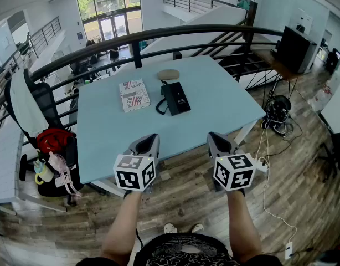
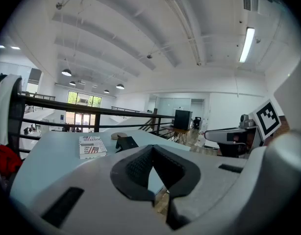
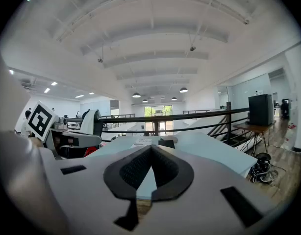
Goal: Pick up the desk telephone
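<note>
A black desk telephone (image 1: 176, 97) with a coiled cord lies on the far middle of the light blue table (image 1: 214, 115); it shows small in the left gripper view (image 2: 126, 142) and the right gripper view (image 3: 166, 143). My left gripper (image 1: 150, 139) hovers at the table's near edge, shut and empty, its tips meeting (image 2: 151, 147). Beside it, to the right, my right gripper (image 1: 213, 137) is likewise shut on nothing (image 3: 151, 148). Both sit well short of the phone.
A printed box or book (image 1: 134, 95) lies left of the phone, a tan oval object (image 1: 168, 74) behind it. A black railing (image 1: 137, 40) runs behind the table. An office chair with a red bag (image 1: 52, 140) stands at left; cables (image 1: 278, 112) lie on the floor at right.
</note>
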